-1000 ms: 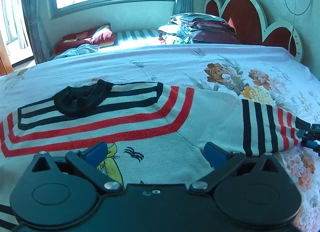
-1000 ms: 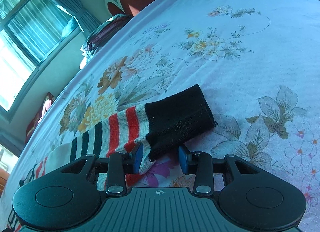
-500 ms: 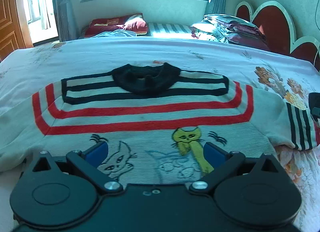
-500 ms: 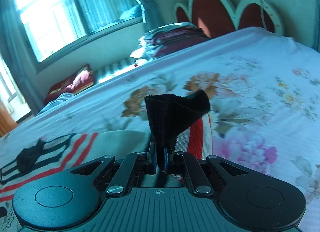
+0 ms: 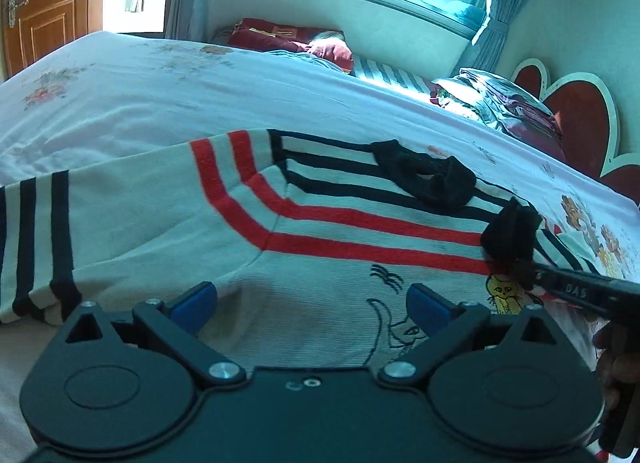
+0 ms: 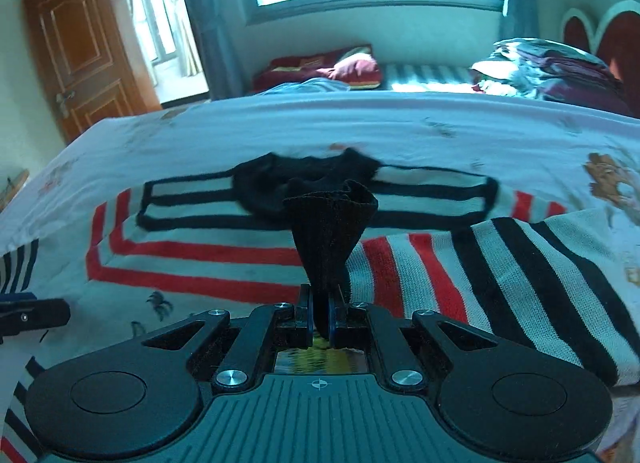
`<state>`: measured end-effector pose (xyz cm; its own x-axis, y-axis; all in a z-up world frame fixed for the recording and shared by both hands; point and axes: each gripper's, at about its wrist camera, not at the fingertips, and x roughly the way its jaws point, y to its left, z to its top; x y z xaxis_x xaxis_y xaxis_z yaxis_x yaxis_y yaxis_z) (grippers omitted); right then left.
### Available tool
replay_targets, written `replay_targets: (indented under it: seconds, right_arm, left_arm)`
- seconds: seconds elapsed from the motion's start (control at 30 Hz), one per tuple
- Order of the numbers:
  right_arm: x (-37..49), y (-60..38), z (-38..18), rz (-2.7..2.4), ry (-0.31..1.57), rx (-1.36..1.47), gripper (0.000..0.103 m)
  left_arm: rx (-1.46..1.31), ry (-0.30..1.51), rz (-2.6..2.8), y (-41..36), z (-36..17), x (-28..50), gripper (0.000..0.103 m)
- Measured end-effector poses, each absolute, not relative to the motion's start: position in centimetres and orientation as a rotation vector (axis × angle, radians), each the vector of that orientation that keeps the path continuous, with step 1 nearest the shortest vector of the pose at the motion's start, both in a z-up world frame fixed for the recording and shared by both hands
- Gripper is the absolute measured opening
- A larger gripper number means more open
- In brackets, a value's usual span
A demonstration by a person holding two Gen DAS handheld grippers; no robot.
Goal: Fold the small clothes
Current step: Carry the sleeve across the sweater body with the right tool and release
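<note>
A striped sweater [image 5: 328, 231] lies flat on the floral bedsheet [image 5: 160, 95], its black collar [image 5: 428, 179] toward twelve o'clock in the left wrist view. The right gripper [image 6: 320, 319] is clamped tight on the black cuff [image 6: 330, 231] of one sleeve [image 6: 500, 275], which fans up from the pinched pads and drapes over the sweater's chest from three o'clock. The left gripper [image 5: 312, 301] hovers over the sweater's lower front, jaws wide apart, holding nothing. The other sleeve [image 5: 36, 243] lies spread at nine o'clock.
</note>
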<state>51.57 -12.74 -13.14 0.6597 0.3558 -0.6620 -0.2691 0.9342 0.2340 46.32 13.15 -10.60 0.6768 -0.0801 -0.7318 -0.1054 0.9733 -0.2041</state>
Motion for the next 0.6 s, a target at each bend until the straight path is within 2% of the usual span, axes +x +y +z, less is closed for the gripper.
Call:
replay_targets:
  seconds: [0.2, 0.23, 0.27, 0.3, 0.33, 0.47, 0.5, 0.53, 0.6]
  right_arm:
    - [51.3, -7.3, -16.2, 0.405, 0.831, 0.081, 0.007]
    - [51.2, -7.0, -16.1, 0.401, 0.826, 0.075, 0.011]
    - [51.2, -7.1, -16.1, 0.414, 0.826, 0.086, 0.019]
    - [50.8, -7.4, -15.5, 0.442, 0.819, 0.1, 0.042]
    - [50.2, -7.8, -14.9, 0.444, 0.786, 0.1, 0.054]
    - [48.4, -10.7, -12.4, 0.401, 0.682, 0.135, 0.053]
    - [48.1, -11.8, -11.9, 0.371, 0.656, 0.151, 0.047]
    - [47.9, -12.8, -11.5, 0.341, 0.641, 0.159, 0.037]
    - [47.7, -15.2, -10.6, 0.246, 0.621, 0.171, 0.03]
  left_arm:
    - [-0.273, 0.834, -0.007, 15.2, -11.0, 45.9, 0.098]
    - [-0.28, 0.829, -0.017, 15.1, -11.0, 46.0, 0.098]
    - [-0.289, 0.822, -0.034, 15.0, -10.9, 46.0, 0.098]
    - [-0.296, 0.817, -0.053, 14.6, -10.8, 46.2, 0.098]
    - [-0.3, 0.814, -0.077, 14.2, -10.7, 46.5, 0.098]
    - [-0.32, 0.812, -0.203, 11.0, -11.1, 48.6, 0.098]
    - [-0.329, 0.824, -0.23, 10.0, -11.4, 49.3, 0.097]
    - [-0.346, 0.835, -0.262, 9.2, -11.7, 50.0, 0.095]
    - [-0.378, 0.862, -0.298, 7.7, -12.6, 51.4, 0.093]
